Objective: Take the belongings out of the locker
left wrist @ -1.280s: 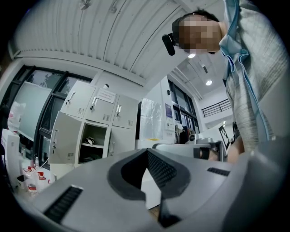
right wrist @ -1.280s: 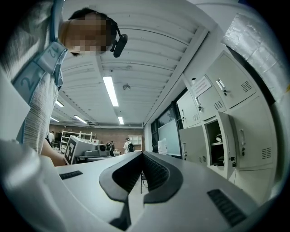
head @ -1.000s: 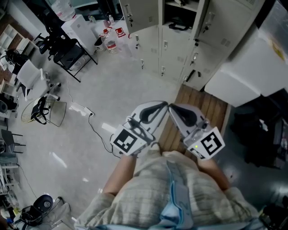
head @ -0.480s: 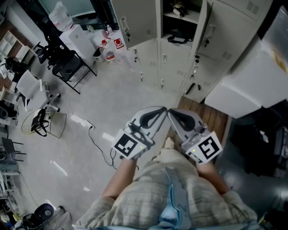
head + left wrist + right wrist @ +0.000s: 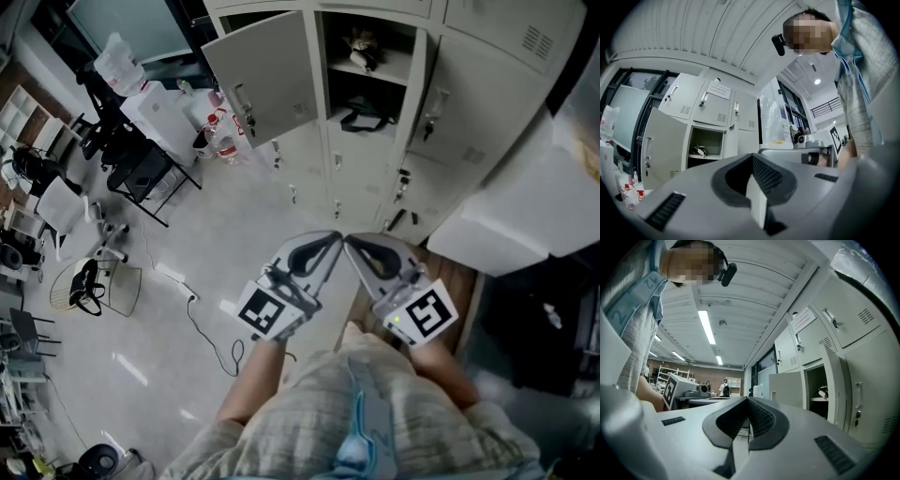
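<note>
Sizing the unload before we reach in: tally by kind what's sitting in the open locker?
Black bag, below the shelf: 1
Black-and-white item on the shelf, too small to identify: 1
Total: 2

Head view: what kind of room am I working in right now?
Probably a lab or workshop's locker corner, not a home. A bank of grey metal lockers stands here, one with its door open. Beside it are a wheeled office chair and plastic bottles on the bare floor.
</note>
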Demonstrator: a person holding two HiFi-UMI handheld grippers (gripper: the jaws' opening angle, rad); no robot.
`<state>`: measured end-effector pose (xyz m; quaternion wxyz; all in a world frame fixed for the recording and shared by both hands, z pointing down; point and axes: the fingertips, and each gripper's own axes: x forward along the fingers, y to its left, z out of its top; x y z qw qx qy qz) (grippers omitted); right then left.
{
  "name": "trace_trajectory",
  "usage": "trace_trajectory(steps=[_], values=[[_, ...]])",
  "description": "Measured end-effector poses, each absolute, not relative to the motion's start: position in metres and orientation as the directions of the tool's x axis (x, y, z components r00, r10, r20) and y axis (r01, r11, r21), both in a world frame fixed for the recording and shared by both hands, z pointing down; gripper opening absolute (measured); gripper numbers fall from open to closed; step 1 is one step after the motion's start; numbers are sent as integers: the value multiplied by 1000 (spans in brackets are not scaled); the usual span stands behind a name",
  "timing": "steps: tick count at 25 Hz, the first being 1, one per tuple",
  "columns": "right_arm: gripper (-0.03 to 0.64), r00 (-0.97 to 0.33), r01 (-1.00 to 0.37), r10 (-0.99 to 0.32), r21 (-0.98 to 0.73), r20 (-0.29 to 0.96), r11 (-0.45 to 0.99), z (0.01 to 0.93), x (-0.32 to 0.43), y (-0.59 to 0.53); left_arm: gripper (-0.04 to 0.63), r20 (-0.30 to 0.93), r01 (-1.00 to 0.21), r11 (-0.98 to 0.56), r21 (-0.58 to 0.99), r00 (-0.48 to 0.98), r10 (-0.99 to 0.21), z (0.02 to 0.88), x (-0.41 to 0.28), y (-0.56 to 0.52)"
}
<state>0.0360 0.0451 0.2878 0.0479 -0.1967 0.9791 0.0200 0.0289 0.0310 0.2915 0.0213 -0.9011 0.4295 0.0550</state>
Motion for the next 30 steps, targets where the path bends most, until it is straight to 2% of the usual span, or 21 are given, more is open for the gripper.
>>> trace_trajectory(steps=[10,14,19,23,30], values=[[3,-907,-418,-415,32,-71,908,299,36,-22,2,-113,-777,-629,9,625,-773,299,29,-36],[3,-882,-468,-463,49,-88,883,305,27,-59,2,-130,-779,-627,2,621,-773,307,18,-73],[3,-850,-522,-513,54,-121,851,319,9,-98,2,-94,-763,-643,-58,646,-758,327,-2,-114],[3,-811,-581,-570,65,-136,811,336,-10,-136,2,-146,-730,-680,-74,682,-717,330,-18,-149],[3,-746,-664,-653,66,-131,745,348,-41,-178,2,-75,-717,-692,-86,697,-713,341,-57,-207]])
